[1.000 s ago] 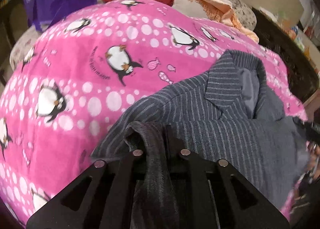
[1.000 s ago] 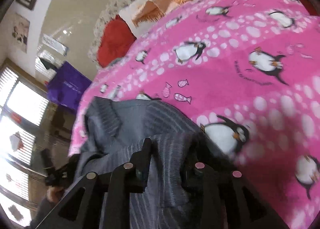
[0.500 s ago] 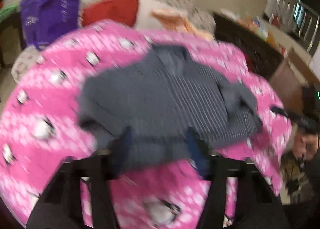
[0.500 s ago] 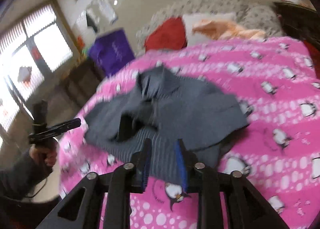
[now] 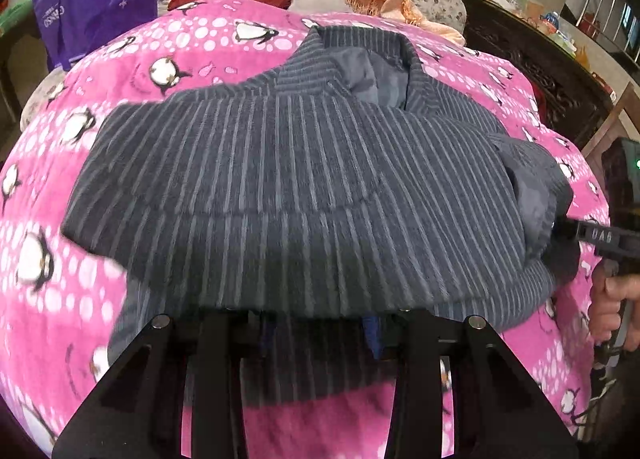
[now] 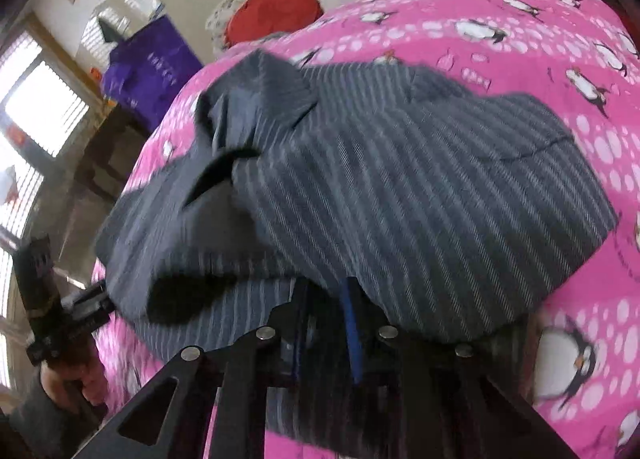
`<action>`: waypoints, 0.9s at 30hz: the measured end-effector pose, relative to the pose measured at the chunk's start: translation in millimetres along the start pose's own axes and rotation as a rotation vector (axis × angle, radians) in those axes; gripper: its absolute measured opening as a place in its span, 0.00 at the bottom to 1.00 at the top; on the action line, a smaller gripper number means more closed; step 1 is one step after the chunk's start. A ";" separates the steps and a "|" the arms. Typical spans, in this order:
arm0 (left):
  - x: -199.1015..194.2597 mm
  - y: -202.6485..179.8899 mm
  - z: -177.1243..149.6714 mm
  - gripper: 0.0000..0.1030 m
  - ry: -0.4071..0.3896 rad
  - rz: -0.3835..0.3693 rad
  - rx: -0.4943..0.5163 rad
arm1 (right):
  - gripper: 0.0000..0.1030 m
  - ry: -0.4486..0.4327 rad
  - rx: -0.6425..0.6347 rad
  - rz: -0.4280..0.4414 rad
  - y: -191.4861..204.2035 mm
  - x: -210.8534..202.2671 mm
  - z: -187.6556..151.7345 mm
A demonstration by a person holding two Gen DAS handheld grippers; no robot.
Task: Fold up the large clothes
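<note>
Both claws, left (image 5: 318, 333) and right (image 6: 326, 333), stand open just under the near hem of the grey pinstriped jacket (image 5: 304, 187) lying on the pink penguin-print blanket (image 5: 100, 71).

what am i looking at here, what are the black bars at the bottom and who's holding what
No robot here: a person holds a two-finger gripper in each hand, each with a fisheye camera looking along its fingers. The black bars are those grippers. One picture is from the left gripper, the other from the right gripper. Each also catches the other gripper at its edge, in the person's hand. A grey striped jacket lies partly folded on a pink penguin blanket. Both grippers sit at the jacket's near edge; whether they pinch it is hidden by cloth.
</note>
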State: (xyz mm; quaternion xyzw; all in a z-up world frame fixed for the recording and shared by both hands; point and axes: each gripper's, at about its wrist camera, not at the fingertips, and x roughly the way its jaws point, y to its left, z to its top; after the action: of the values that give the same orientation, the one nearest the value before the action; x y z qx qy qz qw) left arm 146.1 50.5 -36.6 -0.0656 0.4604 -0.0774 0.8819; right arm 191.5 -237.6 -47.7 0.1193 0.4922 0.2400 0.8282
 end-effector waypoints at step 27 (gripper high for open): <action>-22.6 1.0 53.5 0.34 -0.192 -0.142 -0.049 | 0.18 -0.036 -0.361 0.104 38.4 -16.5 25.8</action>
State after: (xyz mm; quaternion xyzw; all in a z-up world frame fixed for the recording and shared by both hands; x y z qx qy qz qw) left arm 177.3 58.3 11.7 -0.1269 0.3698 -0.1217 0.9123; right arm 196.7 -212.3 -5.9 -0.0016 0.4193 0.3645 0.8314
